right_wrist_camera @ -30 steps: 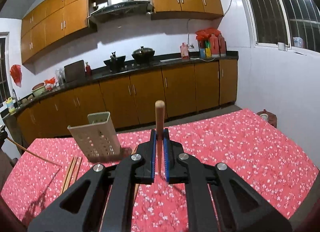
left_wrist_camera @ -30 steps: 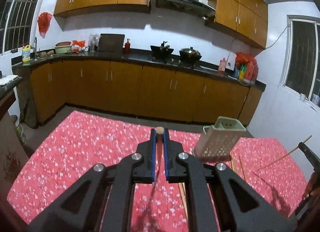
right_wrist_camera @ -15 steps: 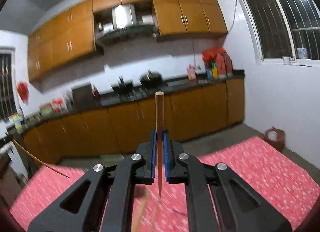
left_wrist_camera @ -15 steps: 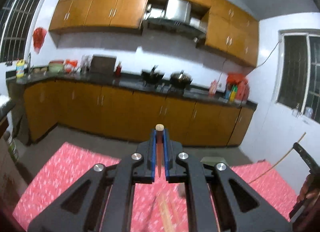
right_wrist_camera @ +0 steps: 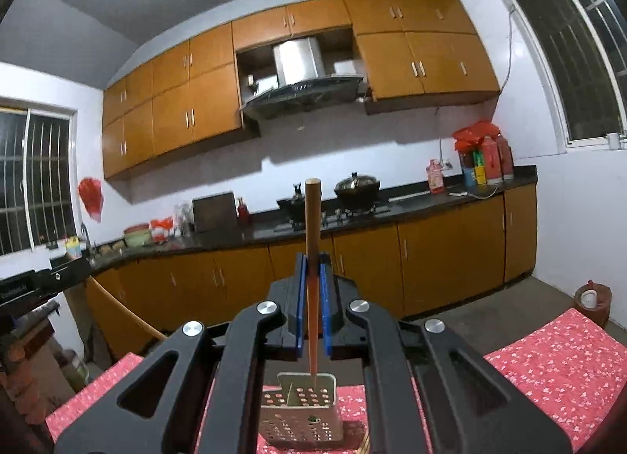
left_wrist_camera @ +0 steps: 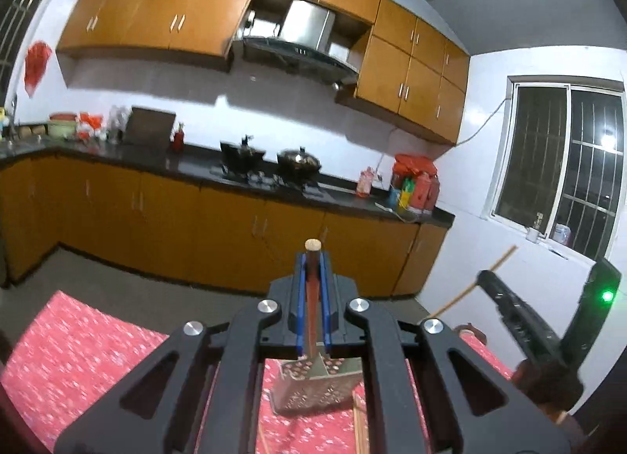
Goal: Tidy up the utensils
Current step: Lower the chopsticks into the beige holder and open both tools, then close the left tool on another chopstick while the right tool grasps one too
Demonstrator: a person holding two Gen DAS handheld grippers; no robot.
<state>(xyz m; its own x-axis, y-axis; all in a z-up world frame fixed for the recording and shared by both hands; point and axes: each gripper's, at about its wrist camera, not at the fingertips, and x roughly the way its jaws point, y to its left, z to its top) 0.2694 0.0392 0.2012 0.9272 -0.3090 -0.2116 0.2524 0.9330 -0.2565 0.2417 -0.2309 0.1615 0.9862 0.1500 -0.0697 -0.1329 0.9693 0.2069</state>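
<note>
Both grippers, left (left_wrist_camera: 312,281) and right (right_wrist_camera: 312,285), clamped on one chopstick each (left_wrist_camera: 312,297) (right_wrist_camera: 312,258), have risen from the red tablecloth (right_wrist_camera: 556,360) to hang tips-down above the perforated holder (right_wrist_camera: 299,411), apparently ready for insertion.

I see a red tablecloth (right_wrist_camera: 548,356) dotted with small white blossoms. On it stands a pale grey-beige utensil holder (right_wrist_camera: 299,411) pierced with round holes. Above the holder, my black grippers carry blue pads (right_wrist_camera: 299,305) on reddish-brown chopsticks (right_wrist_camera: 312,258). Behind the holder run orange-brown cabinets (right_wrist_camera: 431,266) under a black counter.
</note>
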